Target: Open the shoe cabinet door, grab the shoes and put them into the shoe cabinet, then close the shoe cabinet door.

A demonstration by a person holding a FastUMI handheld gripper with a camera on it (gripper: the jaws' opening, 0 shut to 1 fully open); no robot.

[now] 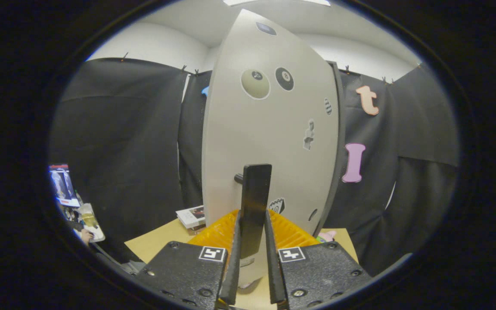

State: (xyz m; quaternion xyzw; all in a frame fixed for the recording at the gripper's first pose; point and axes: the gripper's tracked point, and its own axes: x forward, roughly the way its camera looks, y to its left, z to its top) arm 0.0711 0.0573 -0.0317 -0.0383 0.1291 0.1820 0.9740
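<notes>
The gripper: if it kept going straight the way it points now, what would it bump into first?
The gripper already has its jaws closed on the dark upright handle of the pale cabinet door. Pushing straight on, it would most likely meet the door panel just behind the handle, though the depth is hard to judge.

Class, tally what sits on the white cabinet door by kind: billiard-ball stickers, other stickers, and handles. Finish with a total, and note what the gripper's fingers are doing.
Billiard-ball stickers: 2
Other stickers: 5
Handle: 1, clamped between the two fingers of the gripper
Total: 8
</notes>
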